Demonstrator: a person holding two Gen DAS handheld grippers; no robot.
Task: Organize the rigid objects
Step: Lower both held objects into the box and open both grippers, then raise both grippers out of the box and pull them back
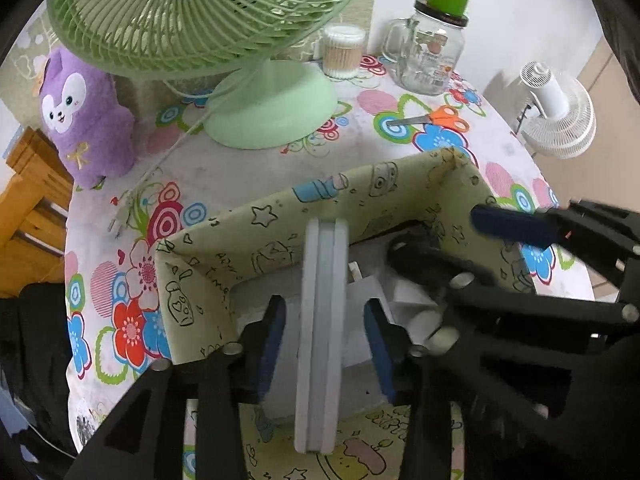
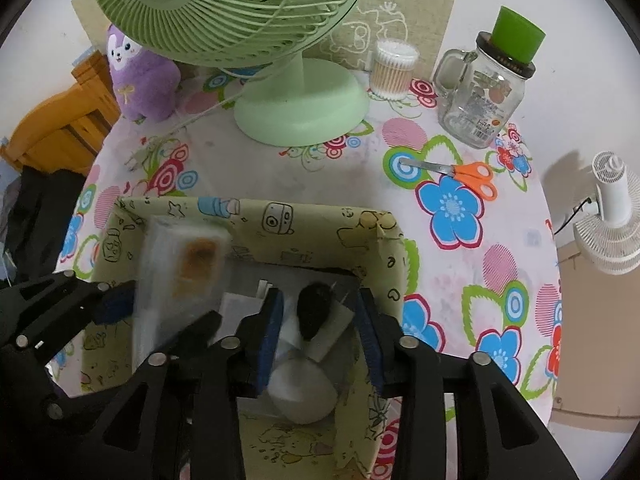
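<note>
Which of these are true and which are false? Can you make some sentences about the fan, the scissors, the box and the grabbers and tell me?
1. The green fan stands on the flowered table. True.
2. The orange scissors are inside the patterned box. False: they lie on the table, outside the box, between it and the glass jar.
3. The left gripper has a flat white case between its fingers over the box. True; the fingers stand apart from its sides.
4. The glass jar has a red cup on its lid. False: the cup is green.
5. The right gripper is shut on the purple plush. False: it is open over the box, and the plush sits far off beside the fan.
</note>
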